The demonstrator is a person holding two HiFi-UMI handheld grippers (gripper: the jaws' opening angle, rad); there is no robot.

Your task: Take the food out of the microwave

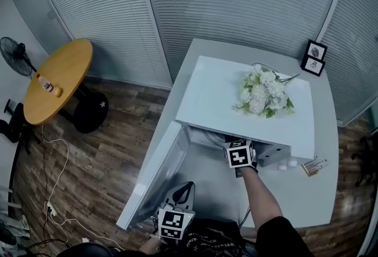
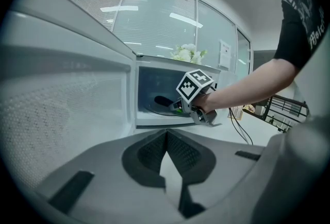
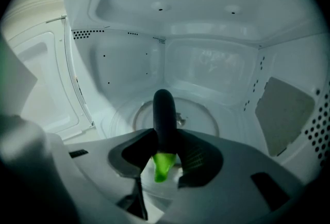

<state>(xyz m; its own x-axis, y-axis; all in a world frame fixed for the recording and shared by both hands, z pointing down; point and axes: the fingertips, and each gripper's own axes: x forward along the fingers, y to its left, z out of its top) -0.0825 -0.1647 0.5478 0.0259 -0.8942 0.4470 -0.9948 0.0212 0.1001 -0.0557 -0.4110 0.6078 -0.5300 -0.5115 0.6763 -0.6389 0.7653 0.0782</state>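
Eggplant (image 3: 164, 115) clamped btwn right claw's (image 3: 165, 140) pads in microwave (image 3: 206, 68); left claw (image 2: 166, 135) closed, nothing in it.

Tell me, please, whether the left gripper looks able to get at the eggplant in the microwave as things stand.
Probably not. The door stands open, but the right gripper sits in the opening with its jaws closed on the eggplant, and the left gripper hangs outside by the door.
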